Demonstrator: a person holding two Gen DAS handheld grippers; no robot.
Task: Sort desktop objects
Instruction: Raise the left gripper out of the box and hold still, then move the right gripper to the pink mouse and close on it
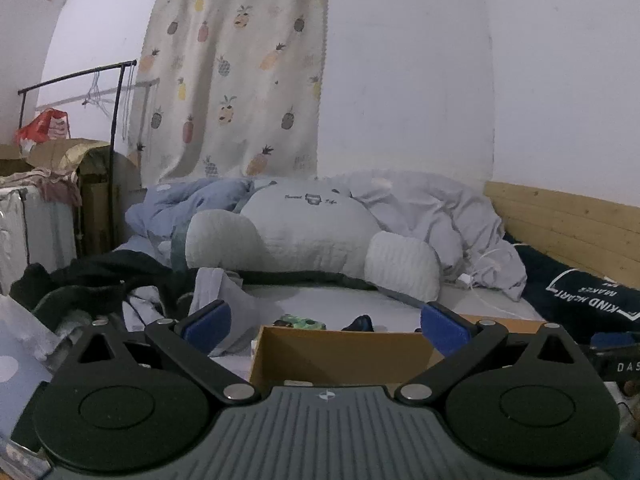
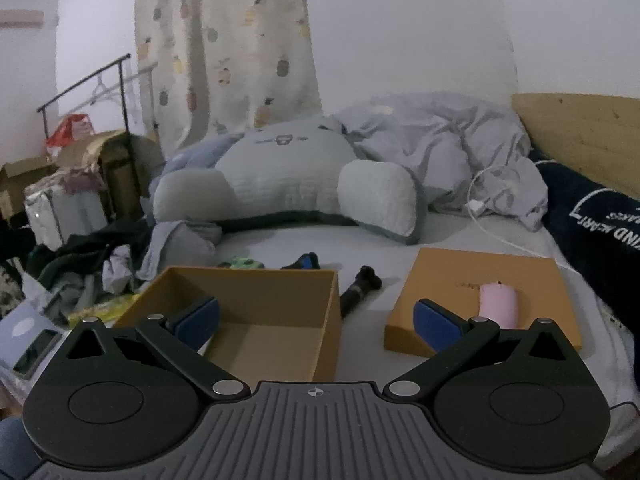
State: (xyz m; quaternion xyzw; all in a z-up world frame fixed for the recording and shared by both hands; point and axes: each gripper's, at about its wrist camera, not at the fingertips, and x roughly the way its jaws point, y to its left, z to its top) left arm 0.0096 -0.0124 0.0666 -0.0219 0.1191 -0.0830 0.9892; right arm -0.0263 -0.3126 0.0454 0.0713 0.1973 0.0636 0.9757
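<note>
A: So, nearest first: the right tool (image 2: 316, 322) is spread wide with nothing between its fingers, and the left tool (image 1: 326, 326) is released the same way, empty.

B: And the things to sort?

A: They all lie on the bed (image 2: 376, 248). Just ahead of the right tool sits the open box (image 2: 256, 312), with nothing visible inside. To its right is the flat lid (image 2: 484, 280), and a pink mouse (image 2: 498, 304) rests on top of it. Between box and lid lies a black cylinder (image 2: 358, 286). Just behind the box are a green item (image 2: 240, 263) and a dark blue-and-black one (image 2: 302, 261); I can't tell what they are.

B: What could go wrong?

A: I'd say the mouse is smooth and rounded, so a shallow pinch may squirt it off the lid. The mattress is soft, so pressing down could tip the box. Farther back, the big cushion (image 2: 280, 180) and white cable (image 2: 486, 216) could snag a long reach.
</note>
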